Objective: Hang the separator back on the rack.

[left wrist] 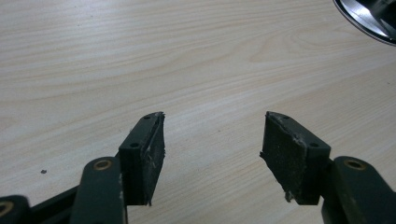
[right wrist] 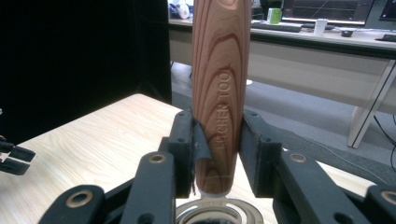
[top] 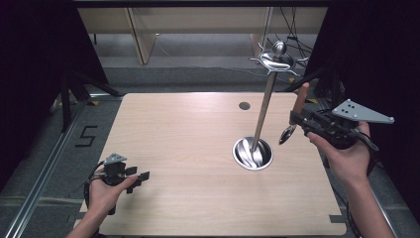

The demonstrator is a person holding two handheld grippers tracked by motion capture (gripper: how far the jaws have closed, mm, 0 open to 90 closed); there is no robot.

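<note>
Holding the wooden handle (right wrist: 219, 98) upright between my right fingers (right wrist: 252, 154), I keep the utensil (top: 295, 114) lifted at the right of the frame, its metal end hanging down clear of the worktop (top: 188, 148) so it can go onto the rack (top: 267, 99) standing in its round base (top: 252, 153). My left fingers (left wrist: 144, 154) stand open and empty low over the wood at lower left, out of the way.
</note>
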